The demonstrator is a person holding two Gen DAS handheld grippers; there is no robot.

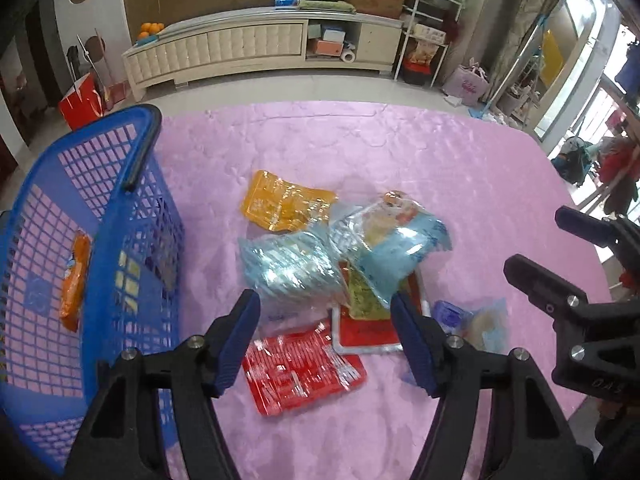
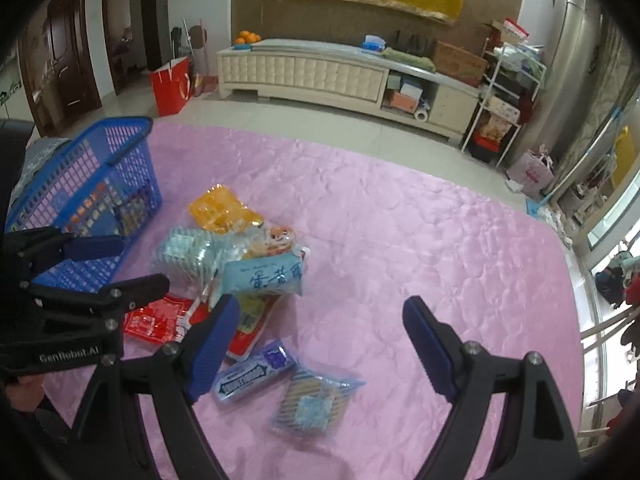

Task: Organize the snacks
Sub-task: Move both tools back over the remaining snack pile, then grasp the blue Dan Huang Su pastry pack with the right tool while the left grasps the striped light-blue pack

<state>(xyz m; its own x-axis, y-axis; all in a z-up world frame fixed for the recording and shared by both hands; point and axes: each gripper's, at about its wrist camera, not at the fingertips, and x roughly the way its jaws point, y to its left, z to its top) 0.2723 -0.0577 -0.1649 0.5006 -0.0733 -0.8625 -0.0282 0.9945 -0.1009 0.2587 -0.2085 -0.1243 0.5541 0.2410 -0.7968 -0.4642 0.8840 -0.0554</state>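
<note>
Snack pile: loose packets on the pink quilted cloth [image 2: 400, 220] covering the desk, lying just ahead of both tongs.

- Red foil packet [image 1: 304, 372]: flat, directly between the fingers of the left tongs [image 1: 325, 344], not touched by them.
- Pale blue crinkled plastic bag [image 1: 288, 272]: just beyond the left tongs' tips.
- Light blue pouch with printed characters [image 2: 266, 278]: lettering legible only in the right wrist view; it leans on a red-bordered flat pack [image 1: 366, 320], mostly covered.
- Orange-yellow glossy sachet [image 1: 280, 206]: farthest item of the pile.
- Dark blue wrapped bar [image 2: 252, 376] and clear bag of biscuits with a blue label [image 2: 312, 400]: between the fingers of the right tongs [image 2: 320, 346], untouched; the left wrist view shows them blurred and partly hidden behind a finger.

Blue plastic lattice basket [image 1: 132, 216]: left of the left tongs, beside the pile. The left wrist view alone shows an orange packet [image 1: 74, 280] inside; other contents show only as patches through the mesh.

Left tongs: jaws parted, nothing gripped, angled steeply down over the pile.
Right tongs: jaws wide apart, empty, angled down. Each appears at the edge of the other's view, cut off.
</note>
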